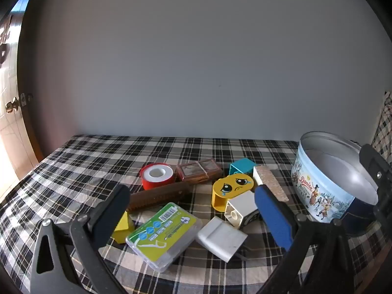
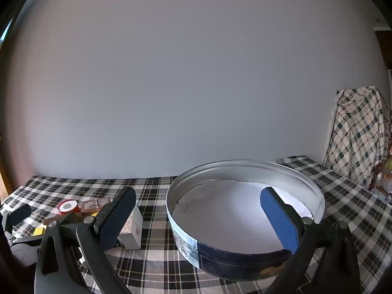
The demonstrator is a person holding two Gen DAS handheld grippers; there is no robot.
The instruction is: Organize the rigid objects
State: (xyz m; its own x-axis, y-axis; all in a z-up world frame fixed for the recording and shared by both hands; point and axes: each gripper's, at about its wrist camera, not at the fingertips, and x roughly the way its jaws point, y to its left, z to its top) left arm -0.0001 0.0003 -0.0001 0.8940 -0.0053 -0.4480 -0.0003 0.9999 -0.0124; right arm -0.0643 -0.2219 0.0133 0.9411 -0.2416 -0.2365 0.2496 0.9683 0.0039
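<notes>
- Left gripper [image 1: 193, 210] is hovering spread wide over the cluttered toy blocks [image 1: 232, 191]
- Right gripper [image 2: 198, 220] is standing spread wide, straddling the cookie tin [image 2: 245, 257] wall

Tin [image 2: 245, 220] interior bare, open from above; cluttered pile [image 1: 196, 208] beside it; plaid cloth [image 1: 85, 161] left of pile free.

The round cookie tin [image 1: 325, 191] reads "Danisa" on its side.

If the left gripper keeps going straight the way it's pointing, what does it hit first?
Probably the dental floss pick box, lying low between the open left gripper fingers, with the white charger beside it. Depth is hard to judge through the fisheye.
</notes>
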